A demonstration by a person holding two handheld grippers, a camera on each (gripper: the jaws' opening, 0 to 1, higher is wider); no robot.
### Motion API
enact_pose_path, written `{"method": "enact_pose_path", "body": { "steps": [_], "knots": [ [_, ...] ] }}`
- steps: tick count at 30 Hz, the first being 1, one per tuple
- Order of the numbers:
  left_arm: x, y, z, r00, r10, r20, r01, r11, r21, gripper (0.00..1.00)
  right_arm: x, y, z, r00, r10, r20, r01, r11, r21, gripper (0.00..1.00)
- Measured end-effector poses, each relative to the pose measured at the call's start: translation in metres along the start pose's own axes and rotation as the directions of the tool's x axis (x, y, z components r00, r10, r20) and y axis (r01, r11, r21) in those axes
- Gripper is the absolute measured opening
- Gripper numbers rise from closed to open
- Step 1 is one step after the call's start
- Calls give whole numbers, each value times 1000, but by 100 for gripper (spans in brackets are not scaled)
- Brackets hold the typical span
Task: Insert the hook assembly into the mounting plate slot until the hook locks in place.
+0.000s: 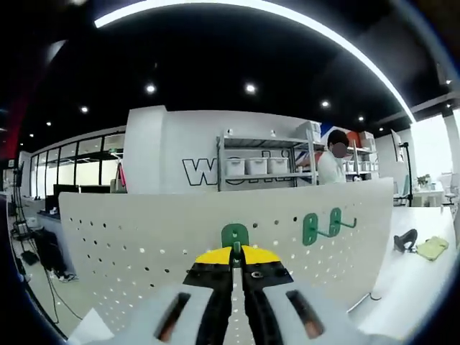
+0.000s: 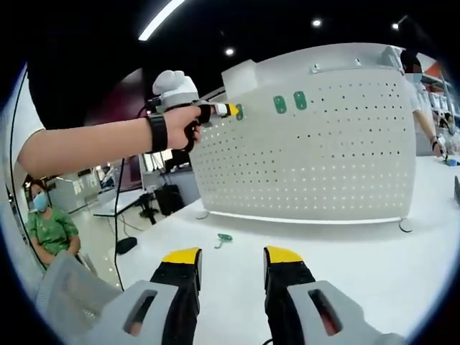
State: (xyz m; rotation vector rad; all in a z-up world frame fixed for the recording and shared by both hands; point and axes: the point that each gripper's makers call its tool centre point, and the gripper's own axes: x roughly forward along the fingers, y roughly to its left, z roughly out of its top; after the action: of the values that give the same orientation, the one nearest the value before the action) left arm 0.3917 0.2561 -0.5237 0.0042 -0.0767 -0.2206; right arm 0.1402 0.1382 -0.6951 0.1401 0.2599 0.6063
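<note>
**Inspector:** Two green hooks (image 1: 320,226) sit mounted on the white pegboard (image 1: 144,237), side by side on its upper part. In the right gripper view the same pair reads as two green tabs on the board's face.

**Clerk:** And the third hook?

**Inspector:** A third green hook (image 1: 235,236) is held at the tips of the left tongs (image 1: 235,253), whose yellow-tipped jaws are closed on it. It sits against the pegboard face, to the left of the mounted pair. Whether it is seated in the holes, I cannot tell.

**Clerk:** The right tongs?

**Inspector:** The right tongs (image 2: 231,256) stand apart, with nothing between the jaws, held low over the white counter (image 2: 345,251), well clear of the board. In that view the left tongs appear at the board's upper left corner, gripped by the person's hand (image 2: 181,123), which wears a black wrist strap.

**Clerk:** Anything else on the counter?

**Inspector:** One small green piece (image 2: 224,238) lies loose on the counter in front of the board. The pegboard stands upright on small feet. A seated person in a green top (image 2: 49,228) is at the left edge of the right gripper view. A shelf with white bins (image 1: 256,166) stands behind the board.
</note>
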Motion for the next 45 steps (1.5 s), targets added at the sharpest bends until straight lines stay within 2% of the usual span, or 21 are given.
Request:
{"method": "enact_pose_path", "body": {
  "steps": [14, 16, 17, 18, 20, 21, 22, 25, 35, 45],
  "knots": [
    [11, 4, -3, 1000, 9, -6, -9, 1000, -2, 3, -1, -5, 2, 1000, -11, 10, 10, 999, 35, 32],
    [13, 1, -3, 1000, -4, -2, 4, 1000, -16, 3, -1, -5, 2, 1000, -11, 12, 10, 999, 35, 32],
    [13, -1, -2, 1000, -8, -1, 8, 1000, -8, 3, -1, -6, 1, 1000, -14, 9, 13, 999, 36, 32],
    [14, 3, -3, 1000, 15, -8, -14, 1000, 27, 3, -1, -6, 1, 1000, -12, 8, 11, 999, 41, 32],
    [15, 4, -3, 1000, 19, -10, -20, 999, -31, 3, -1, -5, 3, 1000, -5, 14, 5, 999, 51, 32],
    [16, 3, -3, 1000, 15, -11, -16, 1000, -24, 3, -1, -5, 5, 1000, -6, 22, 6, 999, 42, 32],
    [15, 4, -4, 999, 25, -21, -25, 999, 20, 3, -2, -5, 5, 1000, -7, 24, 6, 999, 41, 32],
    [16, 3, -6, 999, 21, -25, -21, 1000, 0, 3, -2, -6, 6, 999, -10, 30, 8, 999, 48, 32],
    [20, 3, -8, 999, 32, -40, -31, 999, 22, 4, -2, -8, 5, 1000, -13, 22, 12, 999, 44, 31],
    [25, 1, -6, 999, 15, -47, -12, 999, 53, 6, 0, -6, 4, 1000, -5, 19, 5, 999, 49, 31]
  ]
}}
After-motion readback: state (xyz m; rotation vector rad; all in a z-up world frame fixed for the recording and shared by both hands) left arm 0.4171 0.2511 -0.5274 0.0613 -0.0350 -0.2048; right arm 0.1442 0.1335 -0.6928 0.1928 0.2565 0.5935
